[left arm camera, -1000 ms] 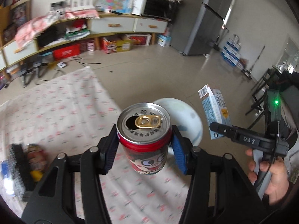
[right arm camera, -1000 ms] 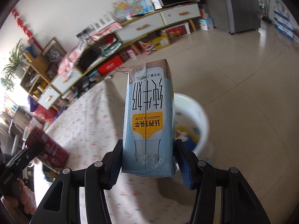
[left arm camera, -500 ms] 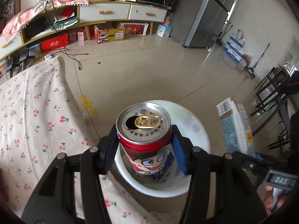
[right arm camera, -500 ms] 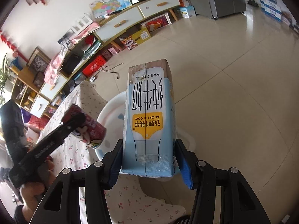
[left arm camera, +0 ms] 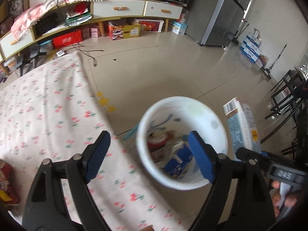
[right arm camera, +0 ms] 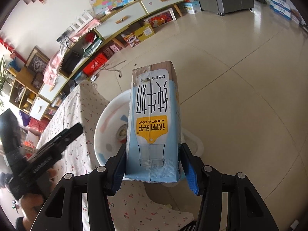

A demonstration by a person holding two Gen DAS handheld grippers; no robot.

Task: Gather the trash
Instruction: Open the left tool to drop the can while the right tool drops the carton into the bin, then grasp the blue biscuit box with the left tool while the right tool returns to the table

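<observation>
left gripper: jaws just sprang wide, nothing between them, over the white bin | right gripper: clamped on the milk carton above it

Each claw is a black plastic frame with triangular cut-outs and round silver pivot screws along its two arms. The left claw carries blue ribbed pads on its finger ends, as does the right claw. At lower right of the left view, the other tool's black body bears pale "DAS" lettering.
</observation>
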